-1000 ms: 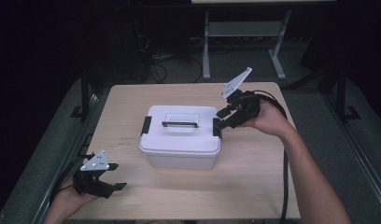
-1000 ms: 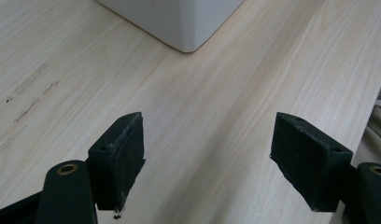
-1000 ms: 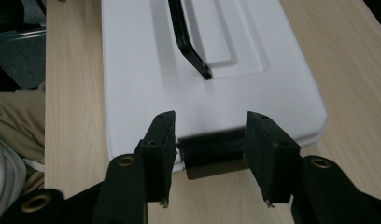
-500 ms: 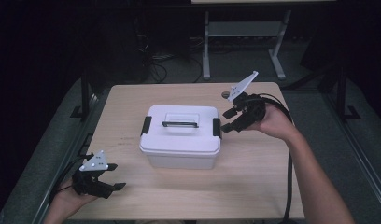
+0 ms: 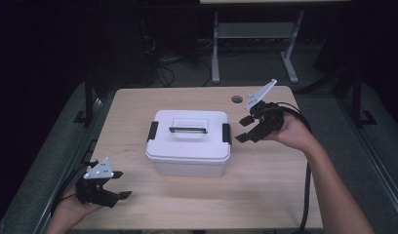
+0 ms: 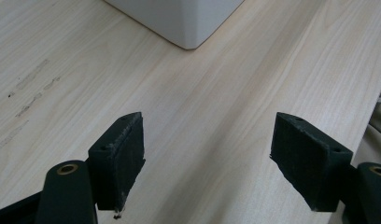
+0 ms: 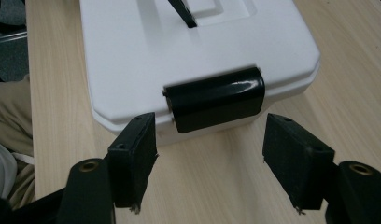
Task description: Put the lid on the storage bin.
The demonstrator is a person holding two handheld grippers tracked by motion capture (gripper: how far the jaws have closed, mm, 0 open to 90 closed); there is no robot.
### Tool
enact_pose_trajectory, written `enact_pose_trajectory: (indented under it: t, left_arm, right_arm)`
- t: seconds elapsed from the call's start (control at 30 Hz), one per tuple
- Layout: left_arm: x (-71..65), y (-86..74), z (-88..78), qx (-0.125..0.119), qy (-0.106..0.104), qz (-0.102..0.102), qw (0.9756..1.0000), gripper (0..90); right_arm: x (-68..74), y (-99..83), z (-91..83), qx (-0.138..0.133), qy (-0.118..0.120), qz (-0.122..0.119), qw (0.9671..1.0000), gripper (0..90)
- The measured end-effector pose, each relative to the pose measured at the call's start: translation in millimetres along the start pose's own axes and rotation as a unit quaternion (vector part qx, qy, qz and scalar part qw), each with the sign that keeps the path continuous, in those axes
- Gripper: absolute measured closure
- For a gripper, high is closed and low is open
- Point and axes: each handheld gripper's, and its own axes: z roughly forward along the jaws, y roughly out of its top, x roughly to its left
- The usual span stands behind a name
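**High view: right gripper lines up on the box's side latch**

High view shows a white lidded box (image 5: 189, 144) at the centre of the table (image 5: 294, 195), its black carry handle (image 5: 188, 129) lying flat on the lid and a black latch on each short side. The right gripper (image 5: 242, 130) sits at the box's 3 o'clock, just beside the right-hand latch (image 5: 227, 133) but not touching it. Its fingers (image 7: 132, 161) have just been opening and now stand released, with nothing pressed between them; in the right gripper view the latch (image 7: 214, 99) lies just ahead of the gap, which suggests the hand is placed there to work that clasp. The right forearm comes in from 5 o'clock, wrist bent so the gripper points toward 9 o'clock and slightly down.

The left gripper (image 5: 120, 185) rests low at the box's 7 o'clock, well apart from it, probably waiting. Its fingers (image 6: 118, 161) are spread wide over bare wood, gripping nothing, aimed toward the box's near corner (image 6: 191, 28).
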Motion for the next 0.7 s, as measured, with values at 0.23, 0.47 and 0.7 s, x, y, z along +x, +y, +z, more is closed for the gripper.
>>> enact_pose_trajectory:
  t: [0.23,0.47,0.7]
  left_arm:
    - [-0.7,0.2,0.2,0.001,0.0,-0.001,1.0,25.4]
    - [-1.4,0.7,-0.6,0.001,0.001,-0.001,1.0,25.4]
    - [-1.7,1.2,0.5,0.002,0.001,0.001,1.0,25.4]
  right_arm:
    - [-0.8,-8.1,0.6,0.0,0.0,0.007,1.0,31.9]
    - [1.5,-17.0,-0.5,-0.003,-0.002,0.007,1.0,31.4]
    - [0.8,-27.5,-2.3,-0.005,-0.004,0.016,0.9999,31.4]
